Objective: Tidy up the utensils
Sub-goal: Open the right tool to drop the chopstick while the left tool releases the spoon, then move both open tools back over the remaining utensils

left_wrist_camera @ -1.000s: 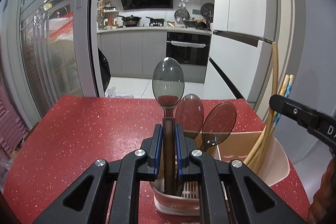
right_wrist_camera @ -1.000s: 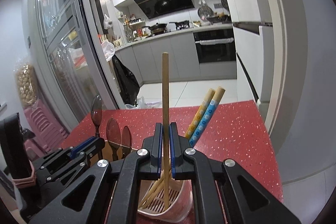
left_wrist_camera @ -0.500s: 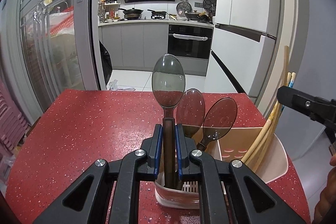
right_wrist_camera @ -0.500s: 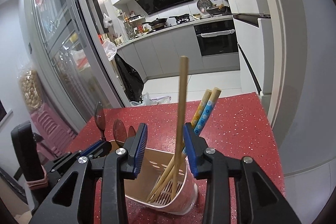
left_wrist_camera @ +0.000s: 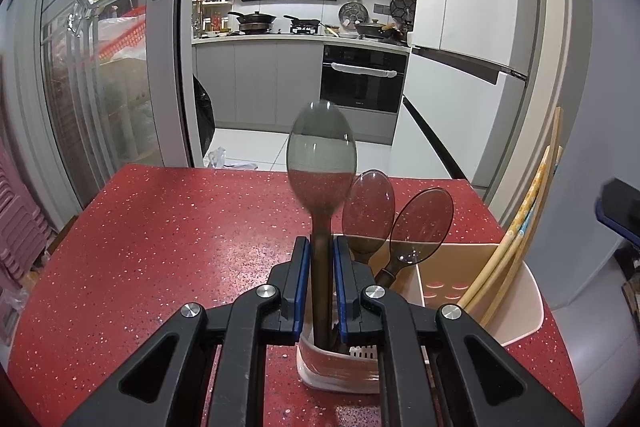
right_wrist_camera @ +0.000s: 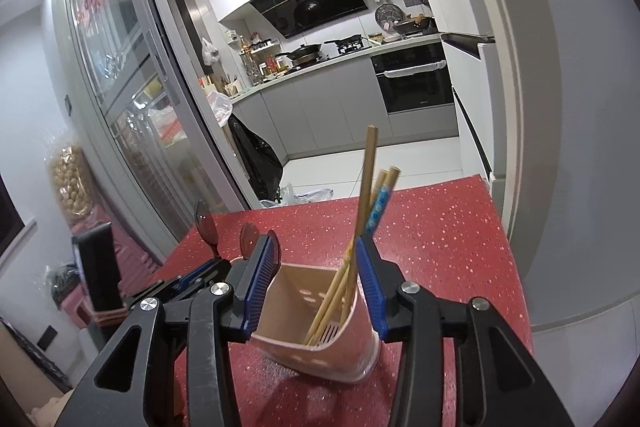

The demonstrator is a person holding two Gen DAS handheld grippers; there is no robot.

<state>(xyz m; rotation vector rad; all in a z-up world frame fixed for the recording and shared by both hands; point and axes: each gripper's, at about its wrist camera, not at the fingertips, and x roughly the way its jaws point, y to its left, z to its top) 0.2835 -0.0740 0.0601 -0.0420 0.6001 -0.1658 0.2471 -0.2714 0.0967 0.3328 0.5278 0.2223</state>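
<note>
My left gripper is shut on the brown handle of a smoky translucent spoon, held upright in the near-left compartment of the beige utensil holder. Two more spoons lean beside it. Chopsticks lean at the holder's right end. In the right wrist view my right gripper has its jaws opening above the holder, and its pads press on nothing. The plain wooden chopstick stands free in the holder, leaning with the blue-patterned pair. The left gripper and spoons show at left.
The holder stands on a red speckled table, near its right edge. A glass sliding door is at the left and a white fridge beyond the table's far right. Pink stools stand left of the table.
The right gripper opened and let go of the plain chopstick, then drew back. The chopstick now leans in the holder with the patterned pair. The left gripper stayed shut on the spoon.
</note>
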